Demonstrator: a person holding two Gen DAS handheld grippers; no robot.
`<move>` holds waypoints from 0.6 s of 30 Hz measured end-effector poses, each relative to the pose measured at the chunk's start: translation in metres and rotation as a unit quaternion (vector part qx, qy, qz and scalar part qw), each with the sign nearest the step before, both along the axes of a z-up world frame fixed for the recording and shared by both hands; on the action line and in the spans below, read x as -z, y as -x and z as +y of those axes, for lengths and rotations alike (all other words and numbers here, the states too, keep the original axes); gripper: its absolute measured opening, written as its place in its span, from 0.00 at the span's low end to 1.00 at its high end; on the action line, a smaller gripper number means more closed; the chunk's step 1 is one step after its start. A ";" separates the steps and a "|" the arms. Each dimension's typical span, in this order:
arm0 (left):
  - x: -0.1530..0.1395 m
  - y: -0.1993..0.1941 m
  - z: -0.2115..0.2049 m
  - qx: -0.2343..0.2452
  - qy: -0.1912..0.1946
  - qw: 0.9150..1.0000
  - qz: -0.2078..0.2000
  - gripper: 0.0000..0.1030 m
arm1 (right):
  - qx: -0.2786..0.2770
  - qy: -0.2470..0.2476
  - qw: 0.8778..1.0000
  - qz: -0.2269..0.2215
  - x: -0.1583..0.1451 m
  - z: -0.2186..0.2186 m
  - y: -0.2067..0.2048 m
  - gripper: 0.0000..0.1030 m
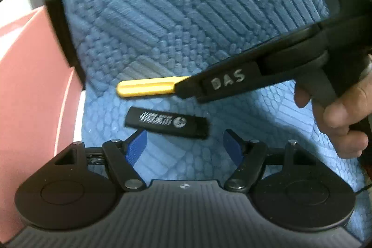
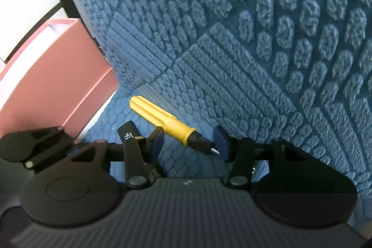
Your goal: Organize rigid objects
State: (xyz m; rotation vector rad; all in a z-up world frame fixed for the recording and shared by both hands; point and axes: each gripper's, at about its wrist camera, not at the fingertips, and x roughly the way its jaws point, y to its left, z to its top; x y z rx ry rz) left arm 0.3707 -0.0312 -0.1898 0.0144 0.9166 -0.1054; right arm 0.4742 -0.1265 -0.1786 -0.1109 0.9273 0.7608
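Observation:
A yellow-handled screwdriver (image 2: 160,119) lies on the blue textured mat (image 2: 232,38), its black tip between the pads of my right gripper (image 2: 189,143), which is open around it. In the left wrist view the yellow handle (image 1: 146,86) sticks out from under the right gripper's body (image 1: 232,80). A black flat bar with white print (image 1: 166,122) lies on the mat just ahead of my left gripper (image 1: 184,147), which is open and empty. The bar's end shows in the right wrist view (image 2: 127,131).
A pink box (image 2: 53,78) stands at the left of the mat; its pink rim (image 1: 28,85) fills the left wrist view's left side. A person's hand (image 1: 341,113) holds the right gripper. A white surface lies beyond the box.

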 end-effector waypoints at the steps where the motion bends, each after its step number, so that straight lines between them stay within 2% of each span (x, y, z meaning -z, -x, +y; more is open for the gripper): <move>1: 0.000 0.000 -0.003 0.007 -0.012 1.000 -0.003 0.75 | 0.001 -0.004 1.000 0.002 0.000 -0.002 -0.001 0.48; 3: 0.001 0.000 -0.009 0.017 -0.037 0.999 -0.005 0.76 | 0.003 -0.009 1.000 0.010 0.001 -0.004 -0.004 0.45; 5: 0.002 0.001 -0.012 0.015 -0.053 0.998 -0.015 0.85 | -0.003 0.008 1.000 0.000 0.001 -0.003 -0.003 0.37; 7: 0.003 0.001 -0.014 0.014 -0.056 0.998 -0.019 0.85 | -0.009 0.028 1.000 -0.004 0.003 -0.001 0.002 0.31; 11: 0.010 -0.002 -0.011 -0.003 -0.050 0.998 -0.031 0.91 | -0.010 0.045 0.999 -0.004 0.002 -0.001 0.011 0.30; 18: 0.022 -0.003 0.014 -0.043 -0.007 0.998 -0.041 0.90 | 0.012 0.059 0.998 -0.005 -0.001 -0.012 0.024 0.30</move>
